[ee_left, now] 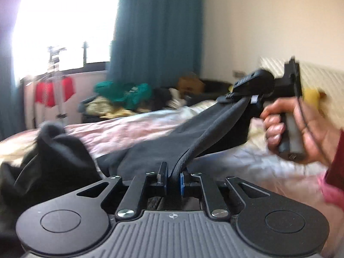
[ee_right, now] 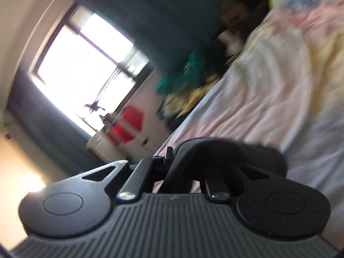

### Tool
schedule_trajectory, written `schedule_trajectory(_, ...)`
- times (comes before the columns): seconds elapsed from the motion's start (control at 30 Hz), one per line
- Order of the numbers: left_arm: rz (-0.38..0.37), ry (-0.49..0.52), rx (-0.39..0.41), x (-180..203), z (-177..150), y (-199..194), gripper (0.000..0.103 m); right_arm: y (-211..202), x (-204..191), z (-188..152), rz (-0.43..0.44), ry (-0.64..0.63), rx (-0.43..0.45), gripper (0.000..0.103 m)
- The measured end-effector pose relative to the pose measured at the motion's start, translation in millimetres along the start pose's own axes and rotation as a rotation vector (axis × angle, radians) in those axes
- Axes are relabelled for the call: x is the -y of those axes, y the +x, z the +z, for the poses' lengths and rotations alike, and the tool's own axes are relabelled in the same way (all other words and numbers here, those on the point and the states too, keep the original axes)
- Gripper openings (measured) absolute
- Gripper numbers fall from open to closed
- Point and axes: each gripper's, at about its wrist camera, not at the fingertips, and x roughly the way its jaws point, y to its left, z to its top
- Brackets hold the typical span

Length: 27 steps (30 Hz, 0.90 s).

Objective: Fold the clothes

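Jaws of both grippers pinch black garment [ee_left: 163, 142] — no writing legible.

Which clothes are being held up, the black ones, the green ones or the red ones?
The black garment. It stretches off the bed between the left hand-held gripper and the right hand-held gripper. The green clothes lie heaped beyond the bed; the red ones hang by the window.

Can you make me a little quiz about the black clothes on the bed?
1. True or false: both hand-held grippers pinch the black garment.
2. What lies under the garment? A) the pink bedspread B) a bare floor C) a desk
3. What colour is the curtain beside the window?

Key:
1. True: the left hand-held gripper and the right hand-held gripper each clamp it.
2. A
3. Teal blue.
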Motion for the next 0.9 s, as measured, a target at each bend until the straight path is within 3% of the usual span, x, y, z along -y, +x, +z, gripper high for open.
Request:
schedule_trajectory(0.13, -0.049, -0.035, -0.087, 14.6, 4.3, -0.4, 0.026, -33.2, 61.8, 4.0, -0.145, 0.148, 0.012, 0.009)
schedule_trajectory(0.2, -0.042, -0.077, -0.119, 13.5, 0.6, -10.4, 0.046, -33.2, 90.2, -12.1, -0.151, 0.225, -0.021, 0.009)
schedule_trajectory(0.23, -0.029, -0.097, -0.140, 10.2, -1.6, -17.2, 0.050, -35.6, 101.9, -20.4, -0.158, 0.243, -0.046, 0.009)
schedule_trajectory(0.33, 0.038, -0.155, -0.203, -6.5, -14.0, -47.9, 0.057, -29.1, 110.1, -33.8, -0.189, 0.233, -0.092, 0.009)
schedule_trajectory(0.47, 0.183, -0.296, -0.277, -51.6, -34.5, -96.4, 0.070, -23.5, 102.4, -38.0, -0.270, 0.111, -0.090, 0.010)
schedule_trajectory(0.6, 0.348, -0.413, -0.338, -96.1, -52.4, -144.5, 0.075, -25.1, 105.9, -40.6, -0.335, 0.055, -0.102, 0.010)
schedule_trajectory(0.7, 0.419, -0.512, -0.333, -126.7, -66.3, -176.7, 0.080, -27.5, 113.4, -43.4, -0.355, 0.076, -0.108, 0.009)
schedule_trajectory(0.83, 0.430, -0.698, -0.316, -160.3, -92.4, -203.6, 0.081, -34.3, 109.8, -37.5, -0.326, 0.073, -0.065, 0.009)
schedule_trajectory(0.9, 0.424, -0.795, -0.324, -174.5, -103.4, -204.9, 0.081, -41.8, 105.9, -31.8, -0.301, 0.070, 0.002, 0.009)
